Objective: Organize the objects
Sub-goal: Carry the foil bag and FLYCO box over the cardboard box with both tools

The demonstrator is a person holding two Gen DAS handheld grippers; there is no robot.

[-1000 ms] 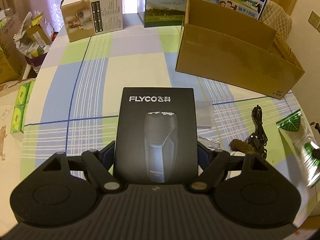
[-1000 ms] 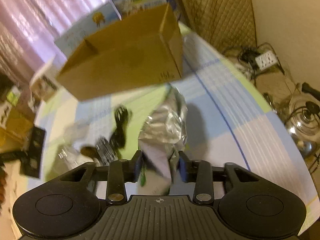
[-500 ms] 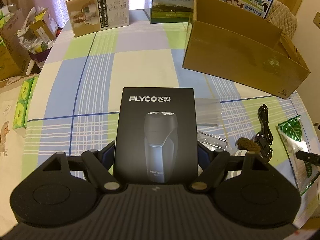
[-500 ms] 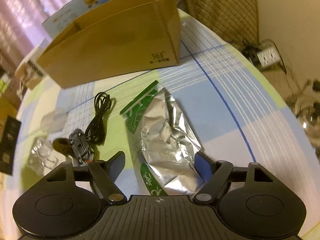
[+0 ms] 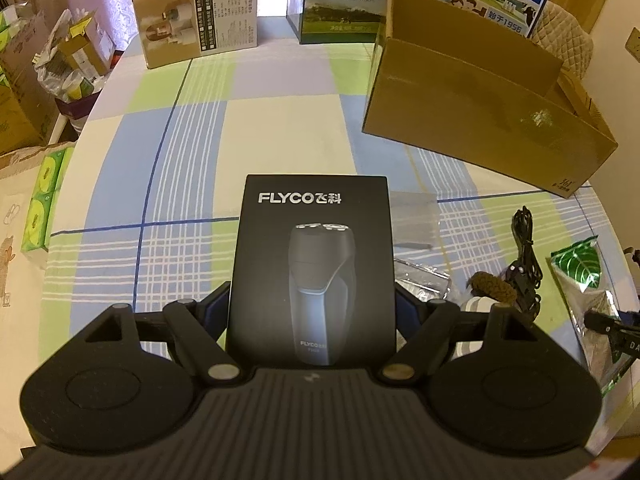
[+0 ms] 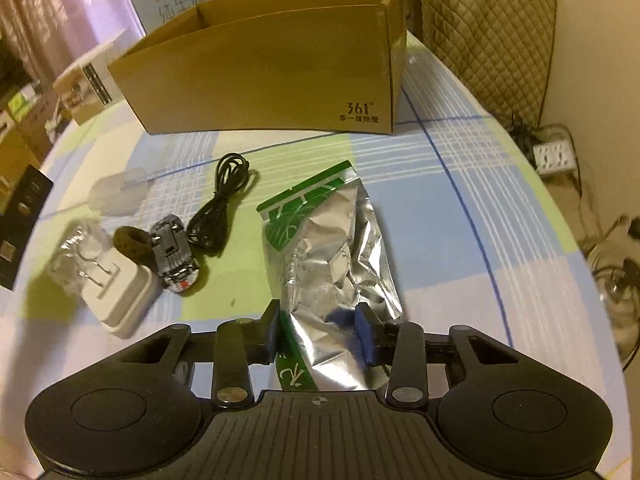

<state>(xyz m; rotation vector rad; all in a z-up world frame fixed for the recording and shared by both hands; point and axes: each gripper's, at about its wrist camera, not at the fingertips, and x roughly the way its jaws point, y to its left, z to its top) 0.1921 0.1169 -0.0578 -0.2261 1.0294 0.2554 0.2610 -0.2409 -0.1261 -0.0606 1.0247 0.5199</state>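
1. The left gripper (image 5: 312, 312) clamps the black shaver box (image 5: 312, 272) by its side edges, face up above the checked tablecloth (image 5: 248, 120), probably ready for the open cardboard box (image 5: 480, 120) at two o'clock.
2. The right gripper (image 6: 320, 330) is closing around the near end of the foil pouch (image 6: 336, 264), which lies on the cloth at the view's centre; I cannot tell whether the pads already bite.
3. The pouch is crinkled silver with a green zip band (clearly soft), so a grip may crumple it.

A checked-cloth surface (image 6: 460, 208) carries a cardboard box (image 6: 264, 76) at upper centre, a foil pouch (image 6: 340, 256) below it, and a black cable (image 6: 218, 216) to the left.
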